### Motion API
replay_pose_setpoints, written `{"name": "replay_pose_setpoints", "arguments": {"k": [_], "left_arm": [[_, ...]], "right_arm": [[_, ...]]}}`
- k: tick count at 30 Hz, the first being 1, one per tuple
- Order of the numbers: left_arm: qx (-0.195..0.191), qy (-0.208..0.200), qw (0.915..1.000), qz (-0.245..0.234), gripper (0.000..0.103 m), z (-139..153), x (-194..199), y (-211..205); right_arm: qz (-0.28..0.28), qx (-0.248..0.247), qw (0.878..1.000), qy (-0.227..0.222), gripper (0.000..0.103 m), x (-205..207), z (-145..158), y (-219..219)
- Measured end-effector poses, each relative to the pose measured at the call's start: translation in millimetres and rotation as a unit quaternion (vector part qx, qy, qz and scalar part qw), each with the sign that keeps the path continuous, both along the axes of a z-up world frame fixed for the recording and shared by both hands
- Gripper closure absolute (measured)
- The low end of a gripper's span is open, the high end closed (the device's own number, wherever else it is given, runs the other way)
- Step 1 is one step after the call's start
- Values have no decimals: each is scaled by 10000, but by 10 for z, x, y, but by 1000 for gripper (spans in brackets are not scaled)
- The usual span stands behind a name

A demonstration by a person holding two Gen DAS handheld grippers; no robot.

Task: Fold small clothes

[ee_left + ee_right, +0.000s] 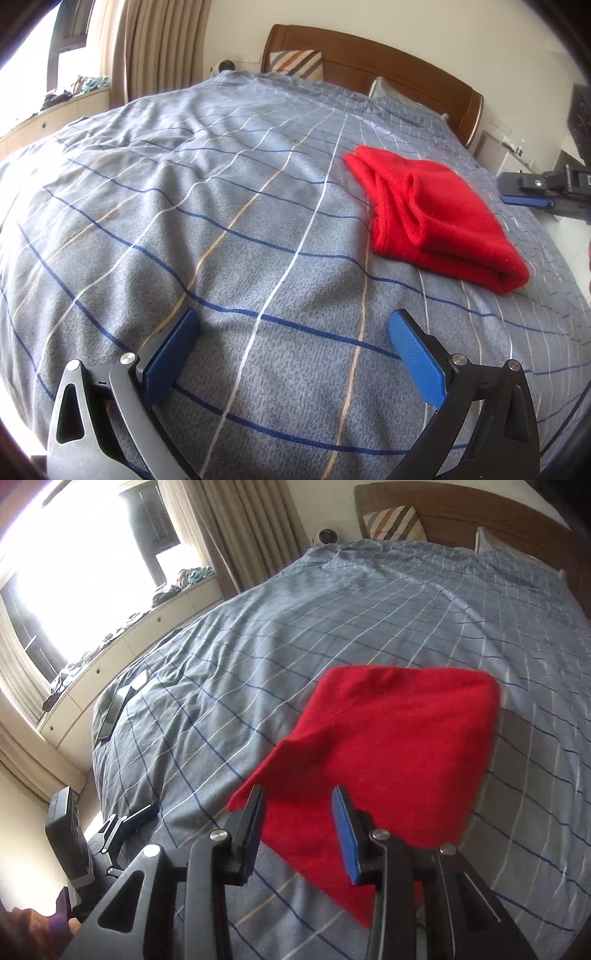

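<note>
The left claw [291, 354] hovers with jaws wide apart over the grey checked bed cover [229, 221], holding nothing. The right claw [297, 825] stands partly apart above the near edge of the folded red knitted garment [388, 760], which lies flat on the bed.

The folded red knitted garment [388, 760] shows smeared edges in the right wrist view, its near corner hidden behind the right gripper [298, 834]; in the left wrist view that gripper [532, 192] is cut off by the right edge, so its gap cannot be read; the small dark clutter on the far-left pale window ledge [122, 635] is too small and overexposed to identify; the striped cushion [295, 63] is partly hidden behind the grey checked bedspread [221, 221].
</note>
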State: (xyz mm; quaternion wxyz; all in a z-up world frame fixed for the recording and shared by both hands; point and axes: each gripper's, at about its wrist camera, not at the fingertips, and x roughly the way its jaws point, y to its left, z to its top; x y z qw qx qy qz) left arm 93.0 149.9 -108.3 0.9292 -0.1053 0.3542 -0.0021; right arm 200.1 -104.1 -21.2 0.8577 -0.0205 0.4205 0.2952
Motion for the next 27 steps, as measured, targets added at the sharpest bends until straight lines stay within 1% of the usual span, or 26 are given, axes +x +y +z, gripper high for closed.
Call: {"name": "replay_pose_setpoints", "arguments": {"k": [2, 3, 6, 7, 8, 9, 10, 11, 12, 14, 15, 17, 18, 20, 21, 22, 24, 25, 27], "left_arm": [[16, 19, 10000, 5, 1, -9, 13, -9], [43, 28, 10000, 15, 0, -14, 19, -19], [170, 43, 9998, 45, 0, -29, 21, -57], [218, 43, 9997, 50, 0, -33, 18, -71], [260, 39, 9996, 51, 0, -35, 13, -79], [291, 33, 9996, 43, 0, -39, 7, -83], [320, 22, 9995, 30, 0, -44, -3, -91], [351, 14, 9994, 22, 0, -49, -5, -99], [383, 16, 9993, 24, 0, -53, -1, -109], [451, 29, 9990, 54, 0, -58, 13, -131], [491, 47, 9988, 70, 0, -54, 17, -142], [523, 150, 9985, 15, 0, -4, 2, -172], [426, 155, 9989, -87, 1, 50, -27, -181], [-58, -99, 9988, -472, 1, 204, -125, -191], [-302, -245, 9968, -692, 1, 292, -130, -207], [-453, -330, 9941, -926, 1, 384, -87, -250], [-549, -297, 9878, -1425, 1, 584, 148, -379], [-630, -239, 9845, -1621, 1, 677, 320, -453], [-978, 115, 9762, -1932, 1, 771, 765, -547]], "right_arm": [[-181, -81, 9998, -17, 66, -64, 7, -252], [-211, -114, 9996, 116, 66, -67, -68, -318], [-263, -185, 9965, 769, 65, -91, -520, -322], [-286, -358, 9952, 867, 65, -118, -686, -295], [-348, -512, 9958, 676, 65, -189, -746, -260], [-405, -576, 9966, 418, 63, -275, -729, -229], [-478, -595, 9967, 261, 60, -357, -683, -208], [-556, -529, 9969, 173, 47, -444, -630, -203], [-609, -397, 9973, 100, 37, -545, -576, -223], [-754, -192, 9968, -174, 30, -829, -495, -289], [-847, -146, 9958, -311, 24, -990, -489, -333], [-1004, -100, 9938, -457, 20, -1299, -549, -430], [-1080, -117, 9930, -461, 20, -1433, -606, -494], [-1204, -171, 9919, -374, 20, -1618, -696, -631], [-1259, -169, 9914, -326, 20, -1680, -721, -704], [-1315, -161, 9907, -301, 20, -1698, -726, -803], [-1399, -108, 9896, -312, 20, -1638, -671, -939], [-1426, -47, 9892, -324, 20, -1543, -612, -989], [-1513, 146, 9878, -331, 20, -1271, -474, -1065]]}}
